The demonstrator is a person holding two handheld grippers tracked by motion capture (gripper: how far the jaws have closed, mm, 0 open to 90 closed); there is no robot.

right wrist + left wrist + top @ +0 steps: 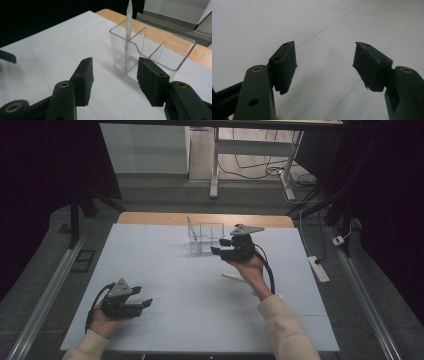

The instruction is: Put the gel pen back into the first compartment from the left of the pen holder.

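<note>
Already upright in the near corner cell of the clear acrylic organizer [140, 47], one white pen [128, 17] leans against the divider at the far side of the desk [165, 270]. We hold our right claw [113, 80] just short of that holder, its jaws standing apart with nothing between them. A second white pen [235, 276] lies flat on the desk just below our right hand [252, 270], by our reading the next item to go in. We judge the step in hand to lie between a finished placement and that pickup. Next comes a turn back and a descent over it. Our left claw [324, 67] waits open and empty, near the front left.
</note>
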